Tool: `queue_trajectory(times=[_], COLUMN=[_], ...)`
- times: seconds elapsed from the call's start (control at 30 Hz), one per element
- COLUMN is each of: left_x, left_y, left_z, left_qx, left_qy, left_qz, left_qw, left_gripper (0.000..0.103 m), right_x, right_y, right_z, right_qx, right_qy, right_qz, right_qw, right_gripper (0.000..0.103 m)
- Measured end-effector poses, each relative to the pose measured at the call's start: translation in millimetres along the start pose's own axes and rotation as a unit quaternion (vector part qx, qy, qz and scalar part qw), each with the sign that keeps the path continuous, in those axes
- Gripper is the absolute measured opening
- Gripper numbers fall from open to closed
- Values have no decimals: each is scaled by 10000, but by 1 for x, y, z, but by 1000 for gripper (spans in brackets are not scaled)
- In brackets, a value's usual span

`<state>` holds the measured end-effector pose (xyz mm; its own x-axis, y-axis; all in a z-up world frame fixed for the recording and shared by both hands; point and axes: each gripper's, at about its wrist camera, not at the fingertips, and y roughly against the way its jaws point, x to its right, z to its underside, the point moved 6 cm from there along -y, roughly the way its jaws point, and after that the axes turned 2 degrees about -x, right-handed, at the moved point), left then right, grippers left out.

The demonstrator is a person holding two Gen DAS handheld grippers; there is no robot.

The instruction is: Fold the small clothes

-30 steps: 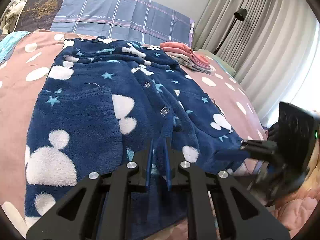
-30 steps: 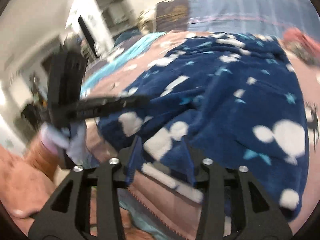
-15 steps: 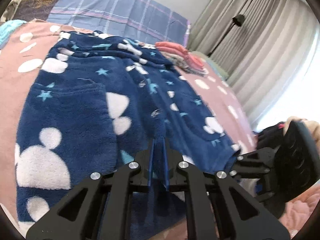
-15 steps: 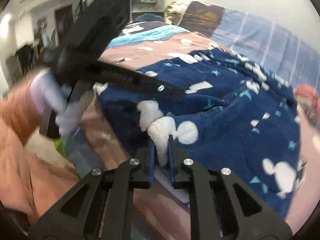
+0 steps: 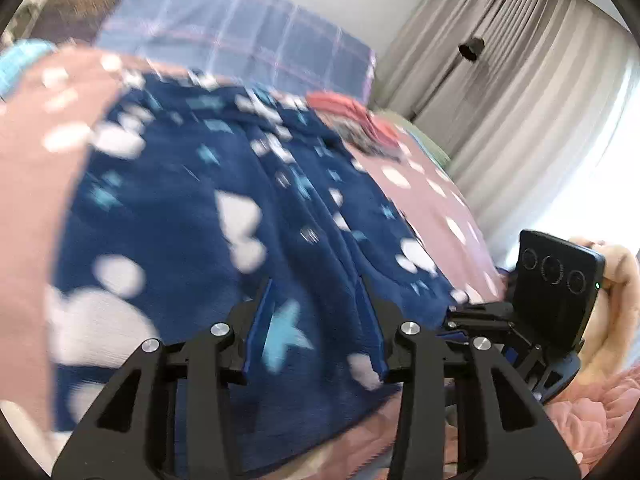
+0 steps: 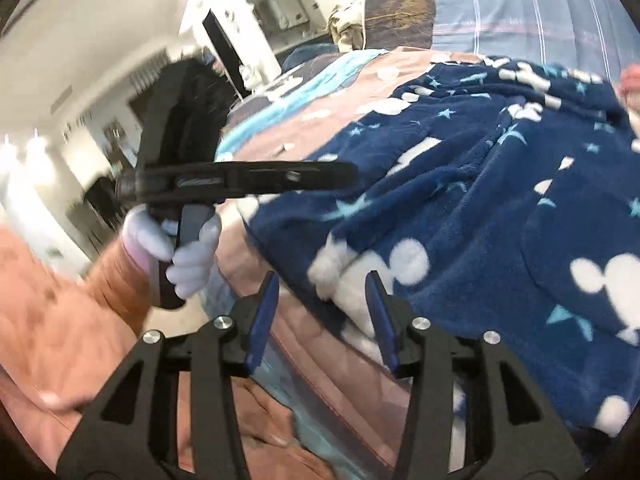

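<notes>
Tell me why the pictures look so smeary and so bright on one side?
Left wrist view: motion blur smears the blue pajama top and pink bedspread; the window glare washes out the curtains. Right wrist view: the room behind the other tool is blurred and overexposed; the fisheye lens bends both pictures' edges.

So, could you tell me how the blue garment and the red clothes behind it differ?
The blue garment lies spread flat across the bed; the red clothes sit in a small folded stack. The garment carries white shapes and pale stars; the stack looks plain, though blurred. Both rest on the pink spotted bedcover.
</notes>
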<state>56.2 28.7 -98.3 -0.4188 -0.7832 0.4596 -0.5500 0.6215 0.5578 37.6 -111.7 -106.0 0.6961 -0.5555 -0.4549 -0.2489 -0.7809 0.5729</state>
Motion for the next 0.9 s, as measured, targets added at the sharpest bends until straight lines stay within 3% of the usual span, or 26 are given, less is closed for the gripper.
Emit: queue_trajectory(times=[0.07,0.13,0.17,0.2,0.3,0.37,0.47,0.53,0.63,0.73,0.77,0.8,0.9], left_x=[-10,-22,-29,-36,-61,-75,-92,-96,-100,-108,-109,-110,-110], left_y=[16,30,34,38,53,58,59,54,42,35,37,40,44], left_z=[-6,-9,-10,-10,-4,1,10,15,26,41,44,46,49], left_qx=[237,402,440,474,536,501,377,237,-134,-394,-351,-324,-304], left_qy=[-50,-68,-32,24,261,376,472,461,407,464,507,556,758], left_qz=[-355,-716,-846,-965,-1310,-1527,-1735,-1791,-1768,-1771,-1703,-1637,-1417], left_qw=[9991,9966,9954,9942,9896,9863,9830,9825,9833,9823,9835,9844,9865], left_gripper=[56,56,57,58,58,58,63,64,64,64,64,65,65], right_x=[2,6,9,12,-6,-9,14,28,28,32,40,47,87], right_y=[-13,-26,-34,-39,-8,14,22,14,12,49,74,90,142], right_z=[-6,-4,-4,-5,-17,-20,-4,19,37,39,39,40,58], right_qx=[-86,-296,-382,-407,253,476,325,29,-144,330,647,843,1215], right_qy=[-200,-343,-440,-640,-682,-557,-909,-1139,-1271,-1285,-1371,-1462,-2109], right_qz=[2,225,274,143,-551,-460,-316,23,109,367,666,867,1734], right_qw=[9998,9987,9979,9970,9958,9962,9948,9935,9917,9905,9862,9818,9543], right_gripper=[47,46,21,9,9,9,9,12,20,39,52,58,58])
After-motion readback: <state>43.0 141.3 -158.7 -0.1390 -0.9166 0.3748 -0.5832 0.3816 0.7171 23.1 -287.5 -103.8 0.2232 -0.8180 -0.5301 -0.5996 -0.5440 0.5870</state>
